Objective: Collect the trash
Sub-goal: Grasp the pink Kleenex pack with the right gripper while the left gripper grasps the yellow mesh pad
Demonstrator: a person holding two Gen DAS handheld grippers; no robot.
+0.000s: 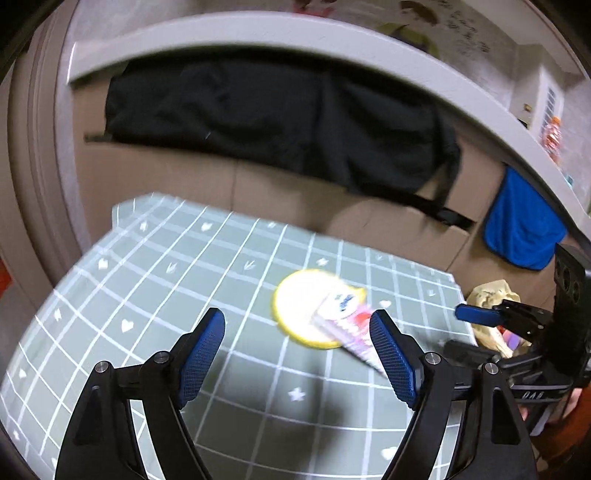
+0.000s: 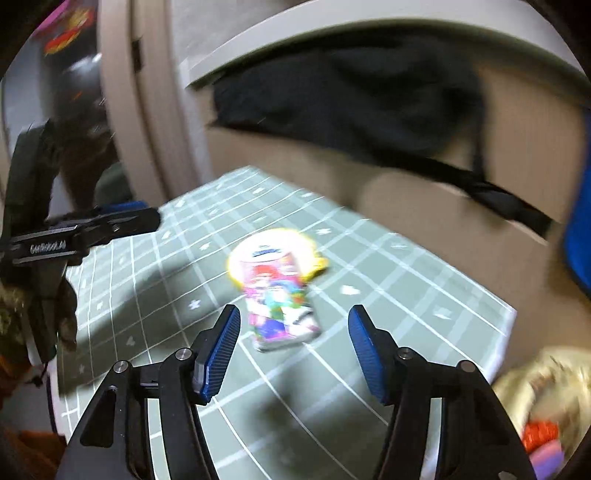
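Both views blurred by motion; fine detail is soft. Table (image 1: 110, 295) covered in a grey-green cloth with a white grid and small white hearts and stars. Near its middle lies a round yellow-rimmed white disc (image 1: 295, 299), flat on the cloth; could be a lid or a small plate, cannot tell which. A colourful printed wrapper (image 2: 280, 306), pink and white with cartoon figures, lies partly on the disc and partly on the cloth, its near end pointing toward the cameras. Left gripper (image 1: 297, 354): blue-padded fingers spread wide, nothing between the pads, above the cloth with the wrapper just ahead and close to the right-hand finger. Right gripper (image 2: 293, 350): jaws likewise standing apart, empty, with the wrapper's near end lying just beyond the gap between the tips; no contact visible. Each tool shows in the other's view, at the frame edge, over the table's side. Off the table's right edge sits a crumpled pale yellowish bag (image 2: 550, 398) with red and purple bits visible inside. Behind the table: cardboard boxes (image 1: 221, 181), a black bag or cloth (image 1: 277, 110) draped over them, under a white shelf board (image 1: 258, 33). A blue towel (image 1: 521, 225) hangs at the right.
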